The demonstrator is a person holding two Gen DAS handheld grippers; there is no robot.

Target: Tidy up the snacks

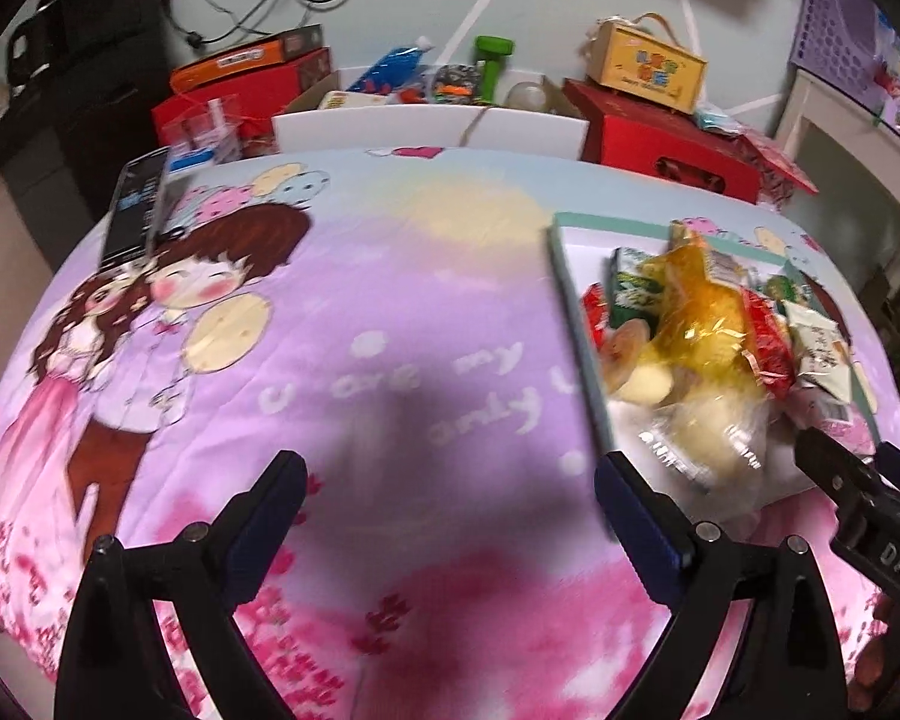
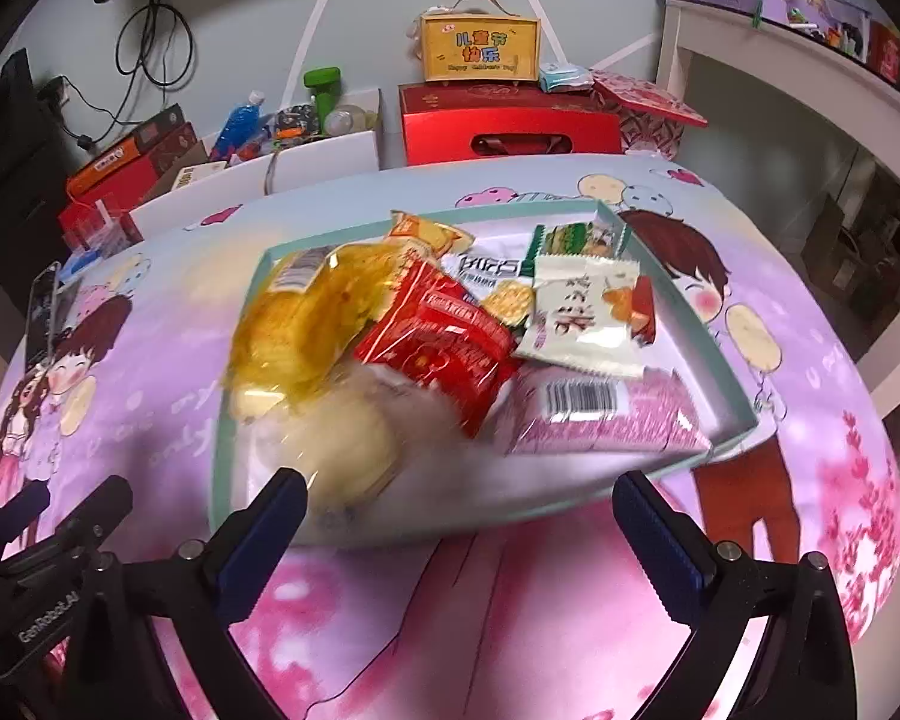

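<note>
While both hand-held grippers gape empty, the snack tray [image 2: 699, 324] lies just ahead of the right hand-held gripper [image 2: 459, 525].

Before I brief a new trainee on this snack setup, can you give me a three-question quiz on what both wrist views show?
1. True or false: both grippers are open and empty.
2. The red packet lies: A) in the tray; B) on the bare cloth; C) between the left fingers.
3. Fill in: the barcode faces up on the ___ packet.

Key: 1 true: left gripper and right gripper hold nothing. 2 A. 3 pink.
</note>
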